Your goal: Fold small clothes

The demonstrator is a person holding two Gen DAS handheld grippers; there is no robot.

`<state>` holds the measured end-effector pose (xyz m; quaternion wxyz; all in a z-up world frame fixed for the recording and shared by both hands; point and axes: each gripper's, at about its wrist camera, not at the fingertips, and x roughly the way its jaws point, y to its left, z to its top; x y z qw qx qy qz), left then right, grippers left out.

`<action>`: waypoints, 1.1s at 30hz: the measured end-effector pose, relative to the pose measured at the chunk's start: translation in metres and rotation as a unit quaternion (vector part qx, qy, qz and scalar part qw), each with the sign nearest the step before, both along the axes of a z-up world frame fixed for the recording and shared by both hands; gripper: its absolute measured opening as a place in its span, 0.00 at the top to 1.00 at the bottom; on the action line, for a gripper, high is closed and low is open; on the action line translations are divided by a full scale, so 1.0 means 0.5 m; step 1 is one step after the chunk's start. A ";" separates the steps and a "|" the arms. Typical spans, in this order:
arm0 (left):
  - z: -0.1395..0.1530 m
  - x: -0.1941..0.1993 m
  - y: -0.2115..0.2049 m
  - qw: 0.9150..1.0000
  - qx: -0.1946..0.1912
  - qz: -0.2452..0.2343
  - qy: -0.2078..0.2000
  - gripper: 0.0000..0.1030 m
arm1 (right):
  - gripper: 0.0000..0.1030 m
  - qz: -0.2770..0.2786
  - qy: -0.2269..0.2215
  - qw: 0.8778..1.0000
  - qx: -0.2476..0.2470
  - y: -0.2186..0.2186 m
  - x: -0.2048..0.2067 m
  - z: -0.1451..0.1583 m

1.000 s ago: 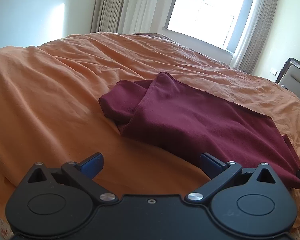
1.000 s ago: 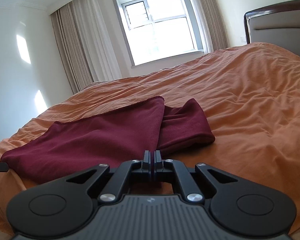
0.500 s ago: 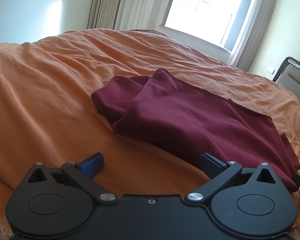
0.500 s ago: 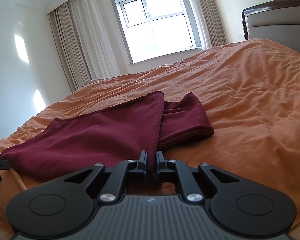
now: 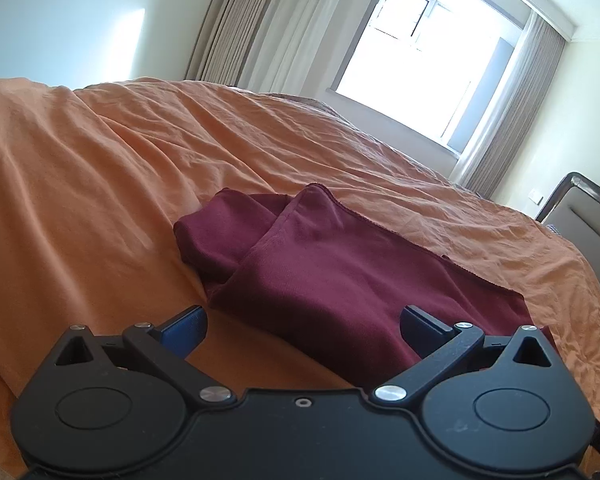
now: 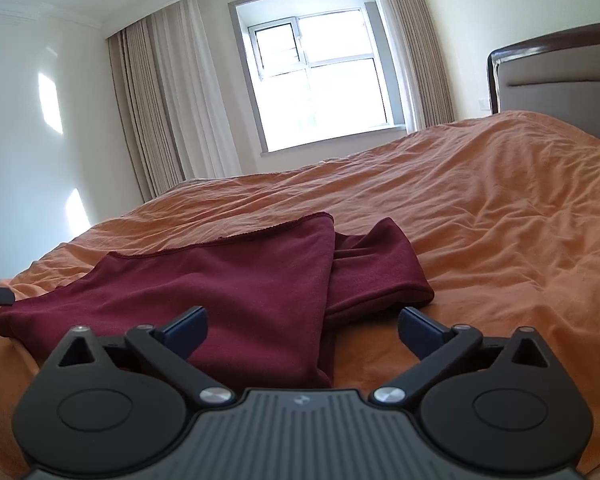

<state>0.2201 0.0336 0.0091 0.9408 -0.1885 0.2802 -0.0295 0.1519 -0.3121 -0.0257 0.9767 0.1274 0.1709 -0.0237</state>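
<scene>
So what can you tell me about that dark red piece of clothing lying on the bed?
The dark red garment is a soft, fleece-like cloth in one plain colour, with a stitched hem along its far edge. It lies flat on the orange bedcover, partly folded: one broad layer is laid over a narrower part, perhaps a sleeve, that sticks out at one end. Only the bedcover touches it. The right tongs, which have just been opening, and the left tongs both stand open at its near edge, gripping nothing.
</scene>
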 end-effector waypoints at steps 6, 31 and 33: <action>0.002 0.025 -0.035 0.999 -0.021 -0.028 -0.002 0.01 | 0.00 0.005 0.002 1.000 -0.002 0.009 -0.004 -0.008; -0.082 0.122 0.001 0.992 -0.117 0.034 0.038 0.01 | 0.00 0.074 -0.015 0.988 -0.132 0.162 0.109 0.010; -0.082 0.123 -0.006 0.993 -0.104 0.031 0.037 0.01 | 0.00 0.077 -0.012 0.986 -0.149 0.188 0.141 0.013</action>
